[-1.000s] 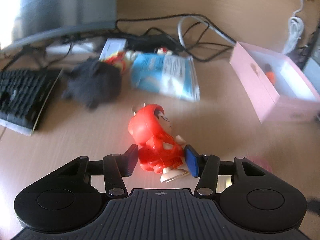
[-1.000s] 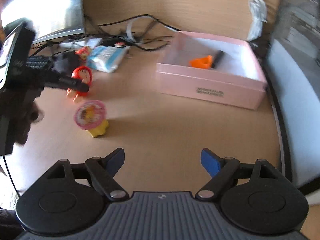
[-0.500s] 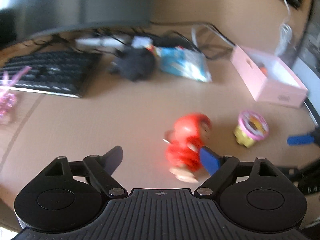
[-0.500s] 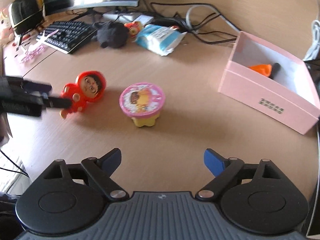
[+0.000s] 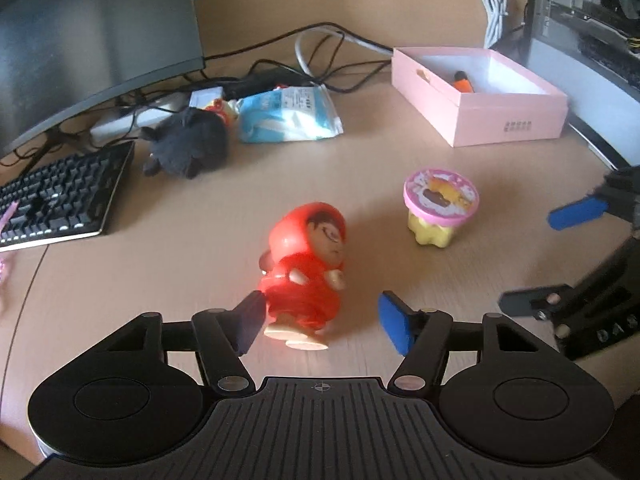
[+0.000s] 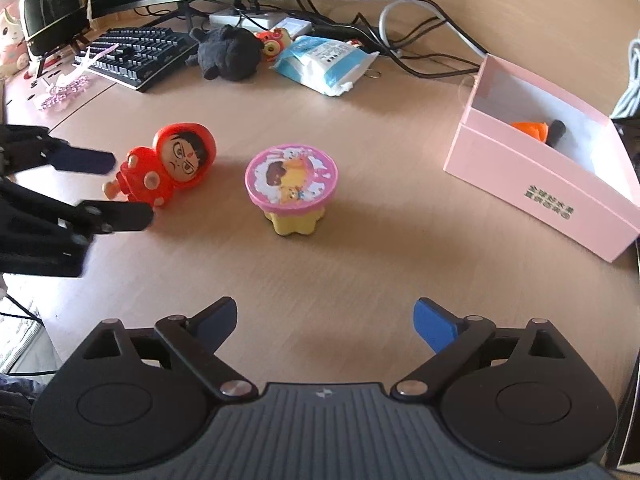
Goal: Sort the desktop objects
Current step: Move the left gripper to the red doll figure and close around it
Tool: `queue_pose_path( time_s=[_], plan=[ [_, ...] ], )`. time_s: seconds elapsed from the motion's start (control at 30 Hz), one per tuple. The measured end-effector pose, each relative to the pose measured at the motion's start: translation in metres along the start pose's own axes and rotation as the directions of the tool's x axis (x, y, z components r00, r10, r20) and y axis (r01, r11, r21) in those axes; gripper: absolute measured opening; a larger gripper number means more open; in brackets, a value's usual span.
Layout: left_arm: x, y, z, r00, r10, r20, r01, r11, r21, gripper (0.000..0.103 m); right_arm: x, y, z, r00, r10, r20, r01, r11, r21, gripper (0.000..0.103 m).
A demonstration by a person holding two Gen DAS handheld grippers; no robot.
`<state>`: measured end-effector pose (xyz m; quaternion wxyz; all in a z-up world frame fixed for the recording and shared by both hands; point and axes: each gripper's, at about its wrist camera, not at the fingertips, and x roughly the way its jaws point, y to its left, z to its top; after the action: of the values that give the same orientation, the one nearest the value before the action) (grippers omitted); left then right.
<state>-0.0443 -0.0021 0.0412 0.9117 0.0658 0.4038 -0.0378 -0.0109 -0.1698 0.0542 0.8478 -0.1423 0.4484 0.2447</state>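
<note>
A red toy figure (image 5: 306, 268) lies on its back on the wooden desk, its feet between the fingers of my open left gripper (image 5: 320, 326); the left finger is close to it, the right finger apart. It also shows in the right wrist view (image 6: 168, 168), with the left gripper (image 6: 108, 186) around its legs. A pink-lidded yellow cup (image 6: 292, 188) stands to its right, also in the left wrist view (image 5: 440, 206). My right gripper (image 6: 326, 324) is open and empty, well short of the cup. An open pink box (image 6: 560, 184) holds an orange item (image 6: 530, 130).
A black plush (image 6: 230, 54), a blue-white packet (image 6: 326, 64) and a small red toy (image 6: 274, 42) lie at the back by tangled cables. A keyboard (image 6: 136, 56) and monitor (image 5: 92, 40) stand at the back left. A computer case (image 5: 592, 20) stands at the right.
My left gripper carried the red figure back toward the desk middle, set it down and opened. My right gripper moved back and left, now facing the cup.
</note>
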Motion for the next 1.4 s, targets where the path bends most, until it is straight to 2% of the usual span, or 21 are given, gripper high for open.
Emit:
queue_pose_path(
  time_s=[0.1, 0.13, 0.2, 0.27, 0.33, 0.43, 0.5, 0.63, 0.7, 0.73, 0.77, 0.8, 0.83, 0.87, 0.93, 1.03, 1.13, 1.17, 1.2, 1.23, 1.4],
  plan=[
    [0.006, 0.001, 0.005, 1.0, 0.019, 0.01, -0.019, 1.0, -0.005, 0.05, -0.001, -0.003, -0.004, 1.0, -0.008, -0.003, 0.008, 1.0, 0.018, 0.096],
    [0.008, 0.005, 0.007, 1.0, 0.017, 0.006, -0.017, 1.0, -0.023, 0.05, -0.001, -0.004, -0.005, 1.0, -0.011, -0.004, 0.011, 1.0, 0.024, 0.096],
    [0.012, 0.017, 0.01, 1.0, -0.005, -0.002, 0.005, 0.995, -0.102, 0.05, -0.002, -0.006, -0.007, 1.0, -0.017, -0.005, 0.017, 0.999, 0.032, 0.096],
    [0.015, 0.035, 0.012, 0.999, -0.042, -0.014, 0.038, 0.974, -0.222, 0.047, -0.002, -0.008, -0.008, 1.0, -0.022, -0.004, 0.022, 0.999, 0.038, 0.096],
    [0.017, 0.054, 0.012, 0.995, -0.099, -0.019, 0.086, 0.93, -0.357, 0.047, -0.002, -0.011, -0.009, 1.0, -0.024, -0.006, 0.025, 0.999, 0.044, 0.096],
    [0.02, 0.077, 0.007, 0.982, -0.185, -0.025, 0.144, 0.837, -0.529, 0.047, -0.003, -0.011, -0.009, 1.0, -0.026, -0.005, 0.026, 0.999, 0.042, 0.096],
    [0.024, 0.086, 0.001, 0.974, -0.223, -0.03, 0.16, 0.782, -0.602, 0.046, -0.003, -0.01, -0.008, 1.0, -0.022, -0.002, 0.022, 0.999, 0.034, 0.096],
    [0.026, 0.094, -0.01, 0.969, -0.245, -0.034, 0.16, 0.727, -0.668, 0.043, -0.001, -0.008, -0.005, 1.0, -0.011, -0.003, 0.011, 1.0, 0.019, 0.096],
    [0.021, 0.094, -0.01, 0.974, -0.223, -0.027, 0.151, 0.74, -0.655, 0.046, 0.0, -0.006, -0.004, 1.0, -0.005, -0.004, 0.005, 1.0, 0.01, 0.096],
    [0.016, 0.092, -0.008, 0.979, -0.203, -0.018, 0.147, 0.765, -0.627, 0.05, 0.0, -0.005, -0.003, 1.0, -0.003, -0.004, 0.003, 1.0, 0.004, 0.096],
    [0.011, 0.088, -0.005, 0.983, -0.184, -0.007, 0.145, 0.797, -0.586, 0.066, 0.0, -0.004, -0.002, 1.0, 0.0, -0.005, 0.0, 1.0, -0.001, 0.096],
    [0.007, 0.084, -0.002, 0.986, -0.165, 0.002, 0.139, 0.826, -0.546, 0.088, 0.001, -0.002, -0.001, 1.0, 0.006, -0.008, -0.007, 1.0, -0.009, 0.096],
    [0.003, 0.079, 0.001, 0.992, -0.129, 0.013, 0.118, 0.858, -0.5, 0.097, 0.001, -0.002, -0.001, 1.0, 0.006, -0.008, -0.007, 1.0, -0.009, 0.096],
    [-0.002, 0.072, 0.004, 0.997, -0.073, 0.029, 0.078, 0.89, -0.448, 0.099, 0.003, -0.001, 0.0, 1.0, 0.01, -0.01, -0.01, 1.0, -0.012, 0.096],
    [-0.007, 0.055, 0.008, 0.998, 0.013, 0.053, 0.005, 0.949, -0.316, 0.1, 0.005, 0.001, 0.001, 1.0, 0.015, -0.015, -0.015, 1.0, -0.019, 0.096],
    [-0.006, 0.029, 0.009, 0.996, 0.059, 0.072, -0.049, 0.99, -0.129, 0.1, 0.007, 0.002, 0.002, 1.0, 0.025, -0.02, -0.025, 0.999, -0.025, 0.096],
    [0.002, 0.01, 0.009, 0.993, 0.098, 0.07, -0.099, 0.995, 0.005, 0.099, 0.009, 0.002, 0.002, 0.999, 0.03, -0.023, -0.031, 0.999, -0.025, 0.096],
    [0.005, 0.007, 0.009, 0.992, 0.109, 0.064, -0.11, 0.994, 0.023, 0.09, 0.01, 0.002, 0.002, 0.999, 0.031, -0.026, -0.032, 0.999, -0.022, 0.096],
    [0.009, 0.007, 0.009, 0.992, 0.115, 0.049, -0.117, 0.993, 0.027, 0.075, 0.011, 0.002, 0.002, 0.999, 0.033, -0.029, -0.033, 0.999, -0.018, 0.096],
    [0.012, 0.008, 0.01, 0.993, 0.111, 0.033, -0.112, 0.994, 0.02, 0.069, 0.011, 0.001, 0.001, 0.999, 0.035, -0.03, -0.036, 0.999, -0.012, 0.097],
    [0.024, 0.013, 0.014, 0.995, 0.101, 0.004, -0.101, 0.995, 0.003, 0.066, 0.011, -0.004, -0.002, 0.997, 0.068, -0.032, -0.067, 0.998, 0.018, 0.103]
  ],
)
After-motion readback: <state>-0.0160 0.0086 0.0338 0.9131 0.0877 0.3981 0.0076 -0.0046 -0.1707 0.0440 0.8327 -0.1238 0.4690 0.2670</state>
